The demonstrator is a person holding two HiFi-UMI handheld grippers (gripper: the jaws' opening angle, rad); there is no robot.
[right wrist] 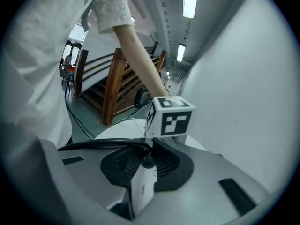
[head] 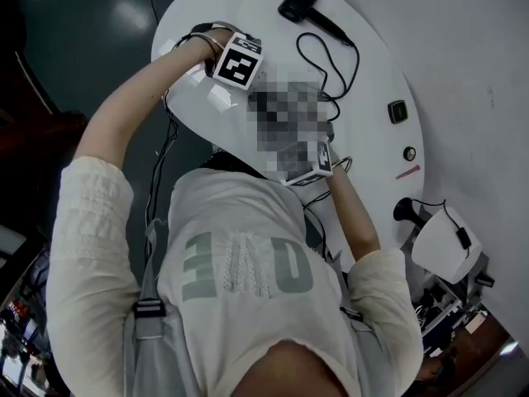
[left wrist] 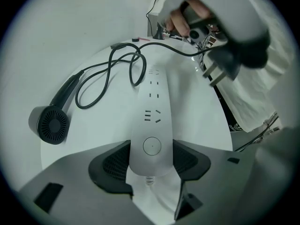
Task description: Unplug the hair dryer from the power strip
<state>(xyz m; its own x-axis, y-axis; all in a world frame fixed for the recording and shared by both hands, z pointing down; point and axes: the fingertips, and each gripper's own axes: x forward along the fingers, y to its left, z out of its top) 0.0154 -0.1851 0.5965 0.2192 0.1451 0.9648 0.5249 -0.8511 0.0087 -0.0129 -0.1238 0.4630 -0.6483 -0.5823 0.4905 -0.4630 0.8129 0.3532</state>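
The person wore an off-white T-shirt (head: 240, 222) with grey-green block lettering (head: 248, 265) and short, textured sleeves (head: 87, 201). A grey strap (head: 142, 346) with a black buckle (head: 146, 308) lay across it. The left gripper (left wrist: 151, 161) and right gripper (right wrist: 147, 165) had smooth grey shells and black ribbed pads (left wrist: 115, 161). Each carried a white marker cube (head: 238, 62) printed with black squares.
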